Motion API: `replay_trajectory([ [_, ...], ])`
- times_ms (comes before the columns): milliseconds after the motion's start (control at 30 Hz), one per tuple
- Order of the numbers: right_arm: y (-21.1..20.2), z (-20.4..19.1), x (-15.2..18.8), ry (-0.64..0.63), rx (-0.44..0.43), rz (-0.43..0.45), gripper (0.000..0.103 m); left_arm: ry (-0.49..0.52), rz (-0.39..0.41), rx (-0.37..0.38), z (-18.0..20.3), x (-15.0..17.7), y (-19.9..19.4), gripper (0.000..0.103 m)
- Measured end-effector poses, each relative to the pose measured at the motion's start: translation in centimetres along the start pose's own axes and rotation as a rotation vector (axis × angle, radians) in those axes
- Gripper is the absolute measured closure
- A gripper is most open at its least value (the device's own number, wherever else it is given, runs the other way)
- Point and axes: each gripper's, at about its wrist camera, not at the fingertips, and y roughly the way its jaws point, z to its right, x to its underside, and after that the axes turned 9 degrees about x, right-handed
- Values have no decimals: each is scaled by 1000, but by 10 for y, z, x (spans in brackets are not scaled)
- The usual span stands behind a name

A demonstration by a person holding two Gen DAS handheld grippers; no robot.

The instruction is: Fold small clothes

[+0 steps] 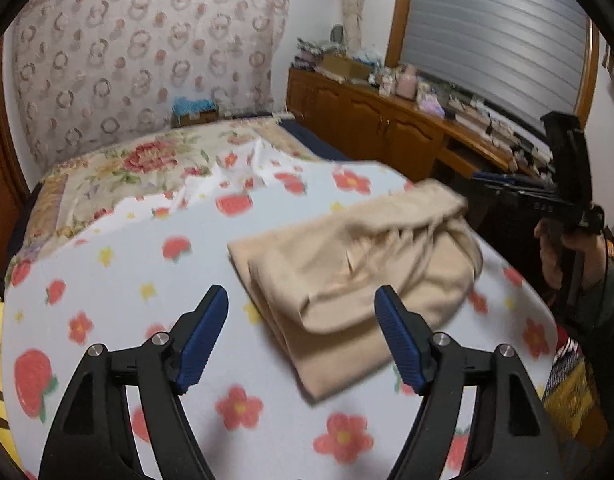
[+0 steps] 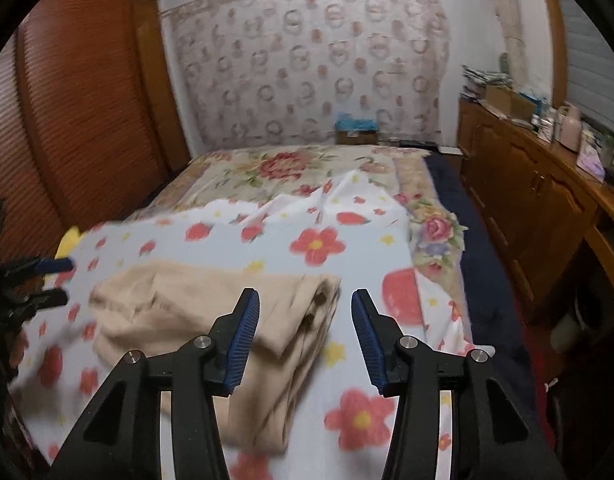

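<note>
Beige garment (image 1: 347,276) lies folded, long axis slanting across flowered sheet (image 1: 147,248).

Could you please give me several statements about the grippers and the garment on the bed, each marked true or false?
1. The beige garment lies folded over on the flower-print sheet. True.
2. The left gripper is clamped on the garment. False: its jaws stand open with nothing pinched.
3. The right gripper is open too. True.
4. The garment is bright blue. False: it is beige.
5. A wooden cabinet stands beside the bed. True.
</note>
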Motion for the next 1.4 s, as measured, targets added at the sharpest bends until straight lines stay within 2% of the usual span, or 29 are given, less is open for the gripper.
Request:
replay_trajectory([
  [133, 15, -14, 22, -89, -55, -89, 53, 14, -74, 10, 5, 16, 20, 27],
  [200, 23, -21, 25, -118, -58, -106, 53, 13, -98, 25, 6, 21, 29, 27],
  [367, 58, -29, 5, -134, -44, -149, 53, 10, -145, 8, 1, 16, 56, 27],
  [500, 77, -28, -30, -124, -35, -142, 53, -11, -119, -7, -12, -4, 68, 27],
  [667, 101, -19, -47, -76, 2, -132, 53, -40, -91, -44, -36, -31, 83, 27],
  [733, 105, -9, -52, -13, 75, -119, 53, -70, -62, -122, -52, -42, 83, 27],
  [767, 104, -5, -55, 21, 86, -108, 53, -89, -45, -138, -59, -45, 80, 27],
  [867, 96, 10, -56, 112, 59, -94, 53, -158, -21, -153, -80, -53, 73, 27],
  [1000, 84, 3, -48, 72, 35, -94, 53, -159, 6, -174, -84, -55, 61, 27],
  [1200, 71, 1, -35, 49, -76, -126, 53, -134, 11, -105, -67, -50, 55, 27],
  [1267, 80, 5, -32, 62, -108, -159, 53, -118, -3, -84, -59, -49, 61, 27],
  [1333, 93, 8, -31, 78, -104, -194, 53, -112, -18, -72, -55, -47, 67, 27],
  [1367, 97, 13, -34, 92, -112, -203, 55, -109, -27, -68, -53, -47, 71, 27],
  [1400, 99, 16, -36, 106, -128, -209, 69, -107, -33, -67, -53, -46, 74, 27],
])
